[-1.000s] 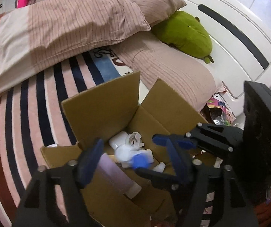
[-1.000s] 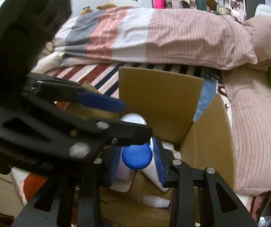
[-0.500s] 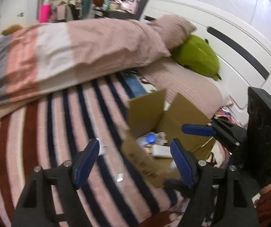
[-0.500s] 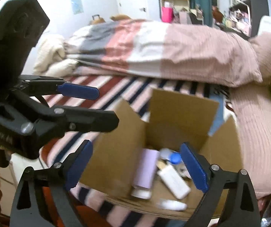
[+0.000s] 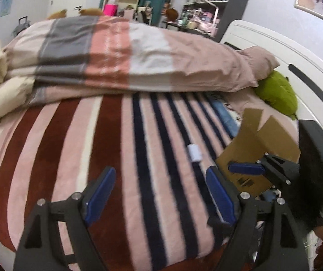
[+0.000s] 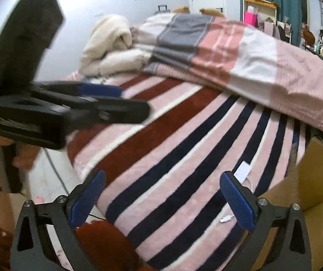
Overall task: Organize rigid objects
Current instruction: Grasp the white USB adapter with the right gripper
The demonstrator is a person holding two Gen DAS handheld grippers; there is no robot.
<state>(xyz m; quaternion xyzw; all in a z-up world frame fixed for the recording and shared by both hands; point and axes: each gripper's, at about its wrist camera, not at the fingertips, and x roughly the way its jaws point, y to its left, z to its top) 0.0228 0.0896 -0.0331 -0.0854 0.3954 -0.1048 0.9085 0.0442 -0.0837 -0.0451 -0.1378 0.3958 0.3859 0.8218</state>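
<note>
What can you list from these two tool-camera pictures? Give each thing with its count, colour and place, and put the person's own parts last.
striped blanket: one, pink with dark red and navy stripes, covering the bed.
folded duvet: one, grey, salmon, white and dusty pink, across the far side of the bed.
cream bedding: one pile, cream, far corner of the bed.
green cushion: one, green, by the white headboard.
cardboard box: one, brown, flaps up, near edge of the bed.
white adapter: one, white, on the blanket beside the box.
cable plug: one, white, on the blanket.
left tool: blue pads, opening, nothing between them.
right tool: blue pads, opening, nothing between them.
</note>
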